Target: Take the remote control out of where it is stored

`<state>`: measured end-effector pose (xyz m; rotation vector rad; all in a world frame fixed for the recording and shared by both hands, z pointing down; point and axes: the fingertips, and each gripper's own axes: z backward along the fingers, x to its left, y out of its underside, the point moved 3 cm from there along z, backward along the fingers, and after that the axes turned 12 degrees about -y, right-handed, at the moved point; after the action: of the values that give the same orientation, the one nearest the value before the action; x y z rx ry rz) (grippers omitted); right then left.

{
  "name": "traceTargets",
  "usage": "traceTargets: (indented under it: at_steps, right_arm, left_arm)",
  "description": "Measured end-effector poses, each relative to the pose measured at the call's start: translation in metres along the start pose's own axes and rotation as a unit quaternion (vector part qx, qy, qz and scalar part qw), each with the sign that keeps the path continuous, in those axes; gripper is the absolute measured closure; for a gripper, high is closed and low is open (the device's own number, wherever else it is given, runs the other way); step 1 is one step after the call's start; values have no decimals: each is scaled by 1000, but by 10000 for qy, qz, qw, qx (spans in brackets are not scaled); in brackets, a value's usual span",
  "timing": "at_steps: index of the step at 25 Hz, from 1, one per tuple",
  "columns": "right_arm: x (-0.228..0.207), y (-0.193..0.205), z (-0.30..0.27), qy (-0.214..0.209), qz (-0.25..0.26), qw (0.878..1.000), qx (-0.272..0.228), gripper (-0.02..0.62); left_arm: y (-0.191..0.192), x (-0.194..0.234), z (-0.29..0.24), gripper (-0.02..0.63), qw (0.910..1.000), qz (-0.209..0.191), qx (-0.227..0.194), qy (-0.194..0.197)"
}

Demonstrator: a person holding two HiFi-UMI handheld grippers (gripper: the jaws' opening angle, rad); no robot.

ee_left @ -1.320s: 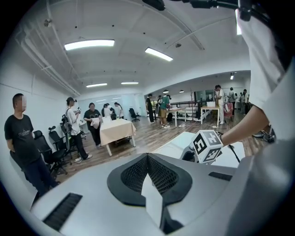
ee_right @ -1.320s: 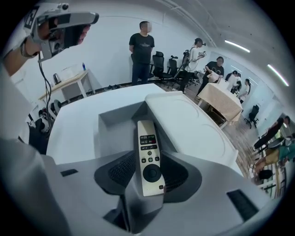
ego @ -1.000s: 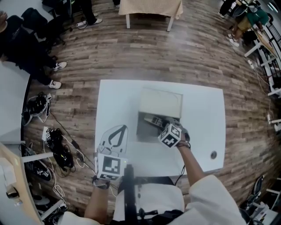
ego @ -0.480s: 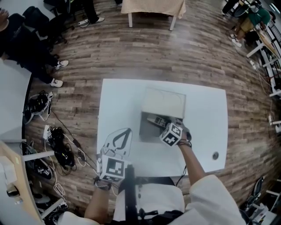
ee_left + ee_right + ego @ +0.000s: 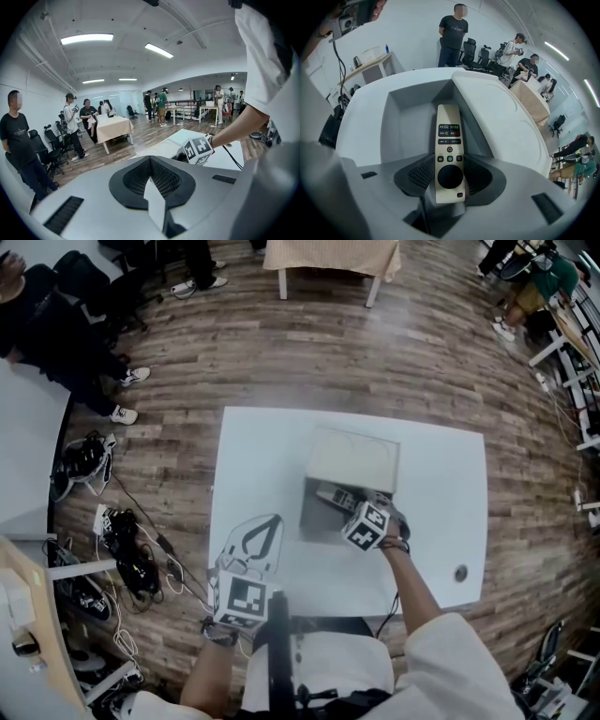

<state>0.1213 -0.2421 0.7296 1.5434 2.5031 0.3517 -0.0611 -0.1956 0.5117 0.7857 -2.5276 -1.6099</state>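
The right gripper, jaws just opened wide, straddles the untouched remote in the open box mid-table; the left gripper, by the near-left corner, is closed and empty.

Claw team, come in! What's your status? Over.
Left claw shut, empty. Right claw has just been opening, astride the remote control, not gripping. It lies in the open box. Nothing in the way.
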Motion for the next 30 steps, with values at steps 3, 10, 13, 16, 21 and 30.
traceTargets:
  at_steps: [3, 10, 13, 16, 21, 30]
  right_arm:
    - [1, 2, -1, 47, 26, 10000, 38, 405]
    - [2, 1, 12, 191, -9, 9998, -72, 405]
    - [5, 4, 19, 225, -50, 9997, -117, 405]
    - [8, 1, 31, 268, -56, 9994, -230, 405]
    - [14, 6, 40, 394, -173, 9983, -388, 405]
    - [16, -3, 94, 904, -541, 9885, -1089, 405]
  left_arm:
    - [0, -1, 2, 609, 10000, -41, -19, 18]
    - [-1, -1, 8, 607, 9999, -105, -72, 51]
    - [-7, -5, 11, 607, 9996, -159, -197, 83]
    - [-12, -8, 15, 609, 9994, -221, -256, 116]
    - [-14, -10, 24, 609, 9988, -269, -364, 165]
    - [-28, -7, 32, 609, 9966, -497, -621, 216]
